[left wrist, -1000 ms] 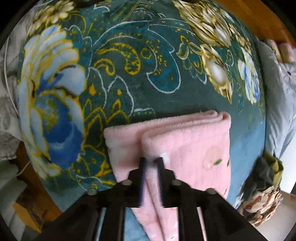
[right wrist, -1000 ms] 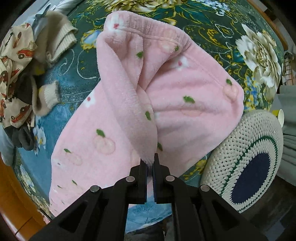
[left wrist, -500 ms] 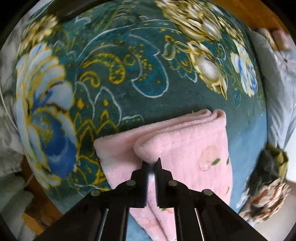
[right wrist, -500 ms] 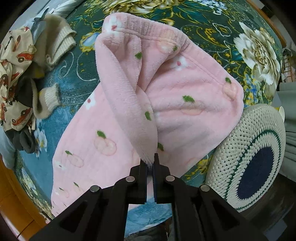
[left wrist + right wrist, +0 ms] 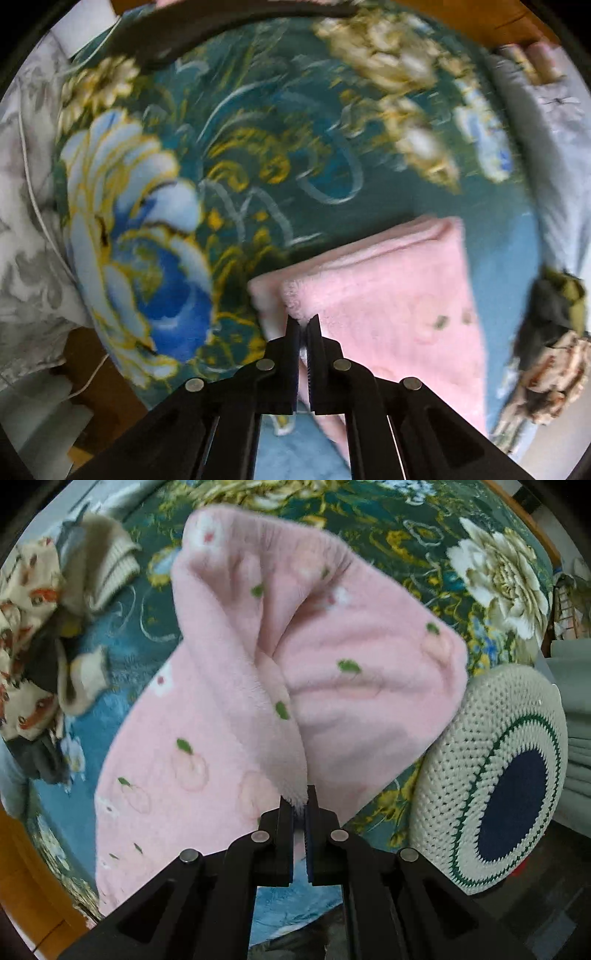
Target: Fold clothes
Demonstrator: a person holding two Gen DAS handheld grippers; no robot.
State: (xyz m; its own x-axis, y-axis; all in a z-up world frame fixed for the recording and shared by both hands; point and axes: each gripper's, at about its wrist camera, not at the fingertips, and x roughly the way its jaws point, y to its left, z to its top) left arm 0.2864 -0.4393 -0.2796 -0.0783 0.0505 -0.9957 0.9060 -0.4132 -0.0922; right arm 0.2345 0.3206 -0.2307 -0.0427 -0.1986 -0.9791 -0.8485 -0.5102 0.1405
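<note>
Pink fleece, thick and fluffy, is the material of the garment (image 5: 229,738) that both tools hold; it carries a print of pale peaches with small green leaves. It lies on a bed covered by a teal floral blanket (image 5: 258,155), and one part of it is lifted up.

The right gripper (image 5: 300,803) has its jaws almost closed on a corner of the fleece, and from this corner a raised ridge of cloth runs away toward the far hem. The left gripper (image 5: 303,325) has its jaws nearly together too, with only a thin gap, and they pinch the near edge of a doubled layer of the same garment (image 5: 388,295). The left view is blurred, so I cannot say how deep the cloth sits between them.

I judge the fabric to be light, very soft and without any stiffness: it sags and makes its own creases wherever it is not supported. The pile looks grippy, not slippery, but it is thick, so a shallow pinch may catch only the top layer. The best places to hold are the corners and the hemmed edges, with both layers taken together.

A pile of other clothes (image 5: 33,635) lies at the left side, and a crocheted round cushion (image 5: 495,771) stands just beside the bed edge.
</note>
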